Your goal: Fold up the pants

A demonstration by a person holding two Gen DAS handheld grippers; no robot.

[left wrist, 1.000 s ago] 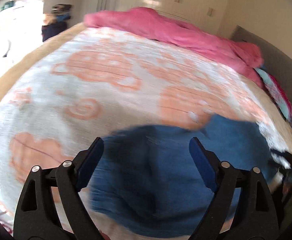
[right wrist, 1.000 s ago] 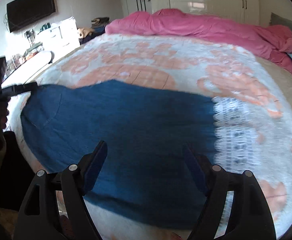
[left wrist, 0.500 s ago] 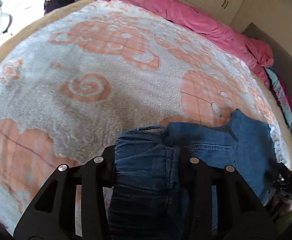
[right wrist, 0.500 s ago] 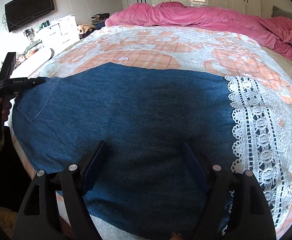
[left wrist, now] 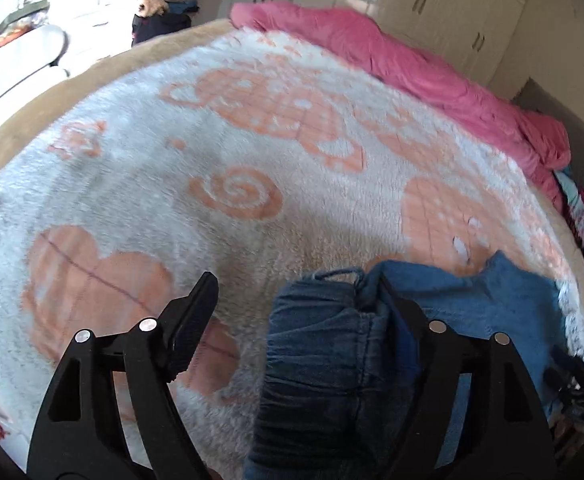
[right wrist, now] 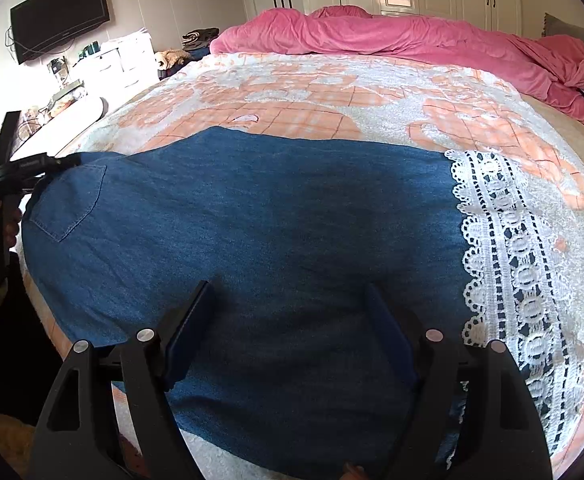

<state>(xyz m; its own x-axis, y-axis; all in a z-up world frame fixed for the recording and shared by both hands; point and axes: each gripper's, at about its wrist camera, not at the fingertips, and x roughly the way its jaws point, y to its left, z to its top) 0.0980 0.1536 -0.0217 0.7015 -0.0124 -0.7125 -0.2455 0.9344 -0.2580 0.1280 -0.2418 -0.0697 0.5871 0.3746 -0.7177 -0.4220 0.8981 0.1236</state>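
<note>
Lying on blanket (right wrist: 412, 120): pants (right wrist: 271, 220); both hand-held grippers (left wrist: 296, 312) (right wrist: 287, 320) spread wide; no legible writing.

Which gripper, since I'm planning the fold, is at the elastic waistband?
The left gripper: the gathered waistband sits between its open fingers. The right gripper is over flat denim.

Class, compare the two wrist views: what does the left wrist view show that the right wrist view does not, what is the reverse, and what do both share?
Left wrist view only: the gathered elastic waistband bunched between the left gripper fingers, jaws apart, and an orange spiral on the blanket.

Right wrist view only: the wall television, the white lace hem, a back pocket, and the right gripper, open above the denim.

Both: the blue pants, the pink duvet and the wardrobe doors.
</note>
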